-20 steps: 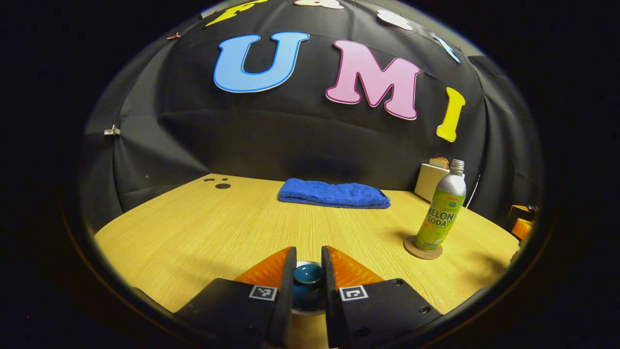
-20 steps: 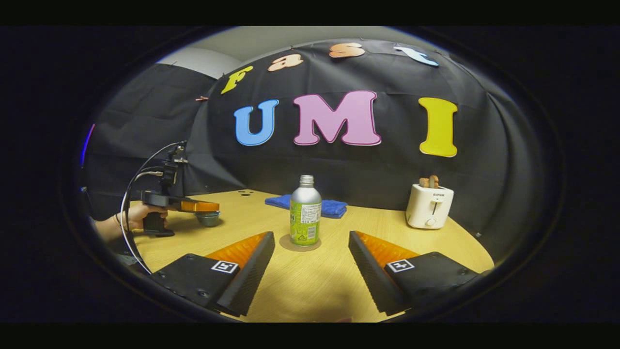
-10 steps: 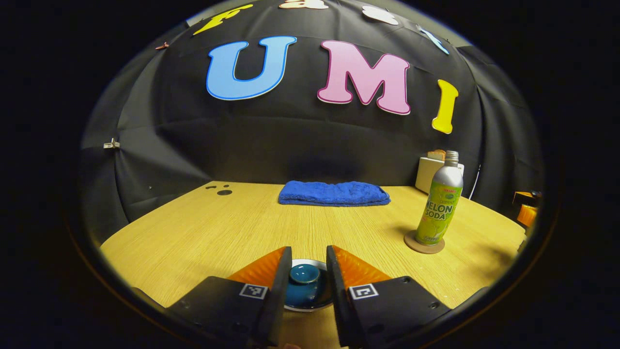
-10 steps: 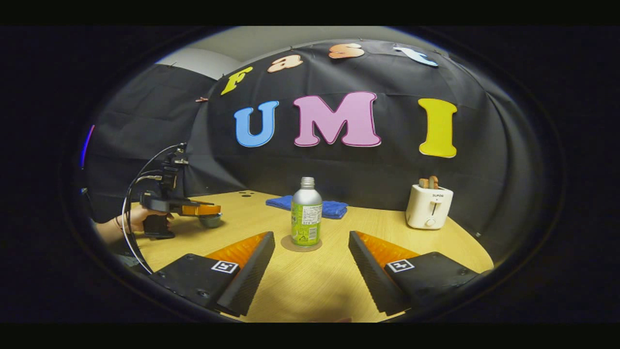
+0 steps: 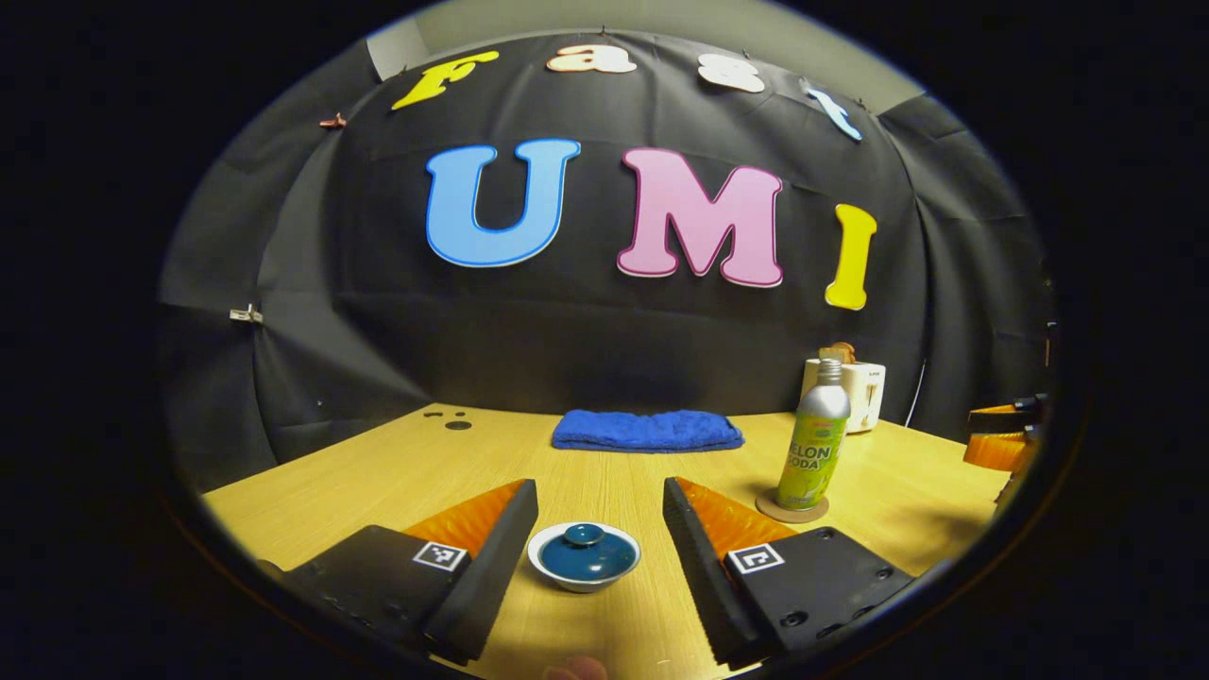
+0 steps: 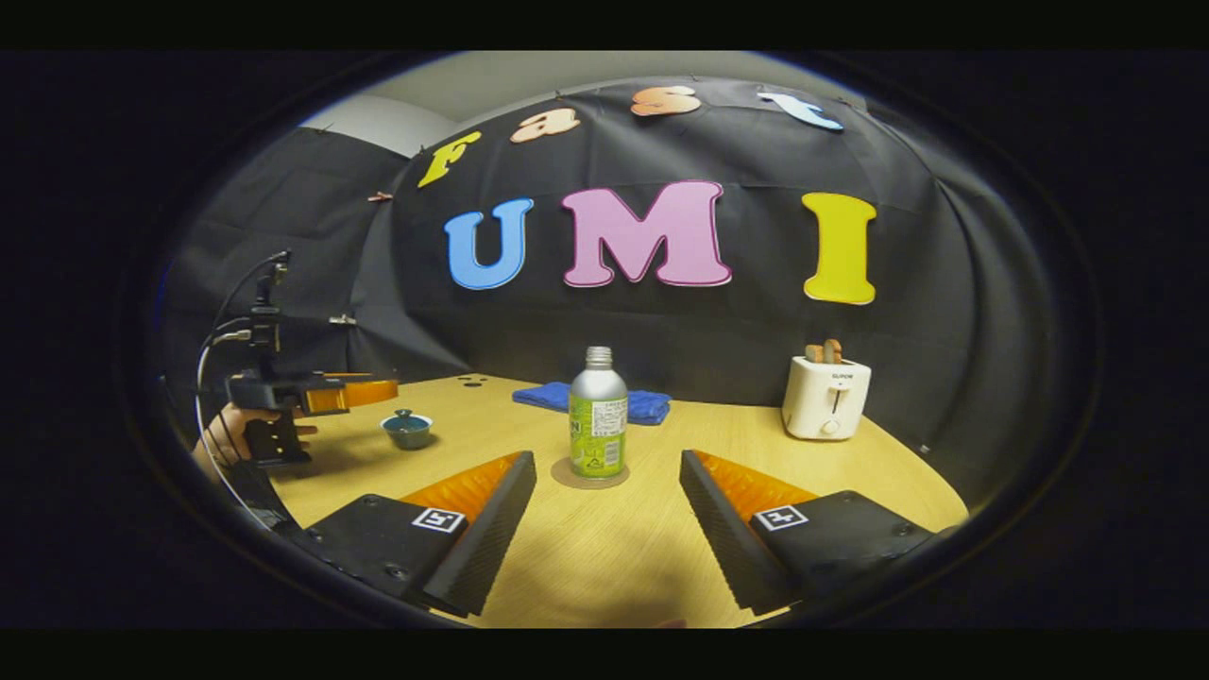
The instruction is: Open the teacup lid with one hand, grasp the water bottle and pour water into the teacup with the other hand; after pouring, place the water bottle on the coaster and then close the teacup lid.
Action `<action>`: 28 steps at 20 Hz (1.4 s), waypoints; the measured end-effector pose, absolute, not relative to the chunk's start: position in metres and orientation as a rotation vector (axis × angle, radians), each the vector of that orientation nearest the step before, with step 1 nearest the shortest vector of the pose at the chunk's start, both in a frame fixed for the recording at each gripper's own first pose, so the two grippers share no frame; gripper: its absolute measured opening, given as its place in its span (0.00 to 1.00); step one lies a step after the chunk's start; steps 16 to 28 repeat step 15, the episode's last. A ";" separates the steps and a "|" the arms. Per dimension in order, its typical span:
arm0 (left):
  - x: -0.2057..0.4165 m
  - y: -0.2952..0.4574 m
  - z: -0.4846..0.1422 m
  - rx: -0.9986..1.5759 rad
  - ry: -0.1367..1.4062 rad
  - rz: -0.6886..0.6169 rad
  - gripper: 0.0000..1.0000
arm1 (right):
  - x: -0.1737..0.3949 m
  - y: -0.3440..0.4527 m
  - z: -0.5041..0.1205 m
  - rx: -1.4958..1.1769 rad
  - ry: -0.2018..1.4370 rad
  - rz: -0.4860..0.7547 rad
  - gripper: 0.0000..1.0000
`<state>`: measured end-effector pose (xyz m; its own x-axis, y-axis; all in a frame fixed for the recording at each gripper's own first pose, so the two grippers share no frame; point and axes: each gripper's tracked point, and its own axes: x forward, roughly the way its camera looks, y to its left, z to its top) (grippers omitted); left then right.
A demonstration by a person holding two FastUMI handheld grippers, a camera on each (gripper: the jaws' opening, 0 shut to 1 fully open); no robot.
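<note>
Left gripper: jaws released and spread wide, straddling but clear of the small white teacup with its dark blue knobbed lid, lower centre of the left gripper view; lid seated on cup, which suggests the closing step is done. Silver-and-green metal water bottle stands upright on the round cork coaster, centre of the right gripper view (where the task wants it). Right gripper: jaws released, empty, aimed at the bottle from near. All on the light wood counter.
</note>
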<state>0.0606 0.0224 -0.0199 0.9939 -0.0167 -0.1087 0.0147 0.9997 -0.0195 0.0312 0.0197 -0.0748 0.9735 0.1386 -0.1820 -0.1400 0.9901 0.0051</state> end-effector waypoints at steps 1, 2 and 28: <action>0.054 0.020 -0.017 -0.018 0.096 -0.023 0.86 | 0.029 0.020 -0.074 -0.009 0.173 0.134 0.95; 0.048 0.017 -0.016 -0.017 0.090 -0.028 0.86 | 0.027 0.021 -0.073 -0.007 0.166 0.131 0.95; 0.028 0.012 -0.033 -0.048 0.106 -0.036 0.89 | 0.010 0.030 -0.064 0.022 0.108 0.138 0.96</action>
